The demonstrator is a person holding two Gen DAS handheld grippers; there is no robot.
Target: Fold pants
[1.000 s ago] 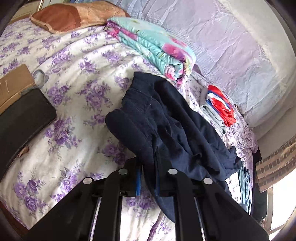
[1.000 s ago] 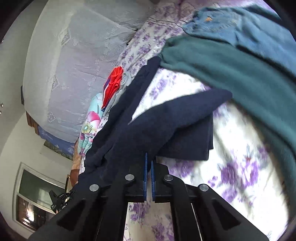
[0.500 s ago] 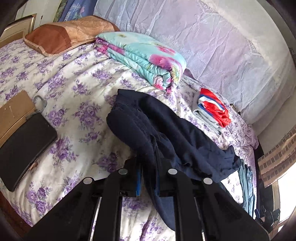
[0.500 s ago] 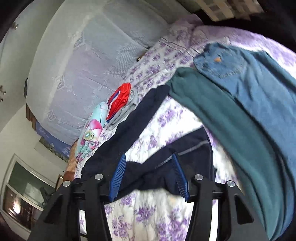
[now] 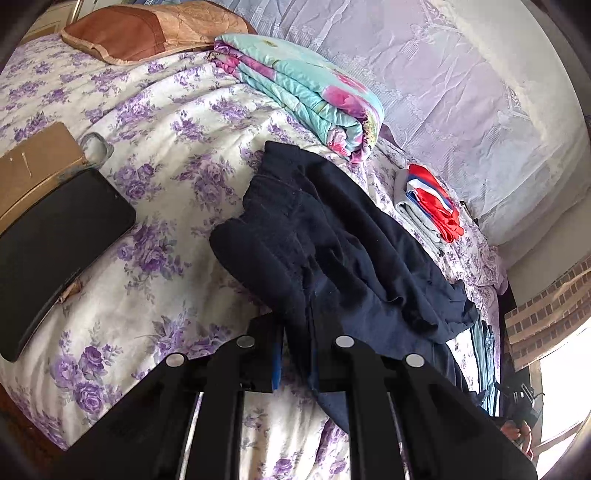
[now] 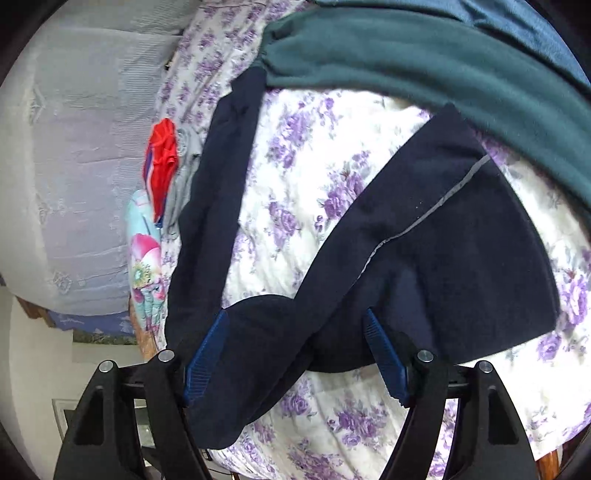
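Dark navy pants (image 5: pixel 332 236) lie rumpled across the flowered bedspread (image 5: pixel 155 177). My left gripper (image 5: pixel 295 354) is shut on a fold of the navy cloth near the waist end, which hangs between its blue pads. In the right wrist view a navy pant leg (image 6: pixel 424 236) with a thin grey seam lies flat on the bedspread (image 6: pixel 306 155). My right gripper (image 6: pixel 299 350) is opening; its blue pads (image 6: pixel 207 350) stand wide apart over the leg's cloth, which lies between them without being pressed.
A folded turquoise floral quilt (image 5: pixel 306 88) and a brown pillow (image 5: pixel 147 29) lie at the far end. Folded red and grey clothes (image 5: pixel 428 203) sit by the white curtain. A black flat case (image 5: pixel 55 251) and cardboard (image 5: pixel 33 166) lie left. Teal pants (image 6: pixel 443 74) and jeans (image 6: pixel 535 22) lie right.
My right gripper went from shut on the navy leg to wide apart, and the leg dropped flat onto the bedspread. The left gripper stayed shut on the pants, shifting slightly.
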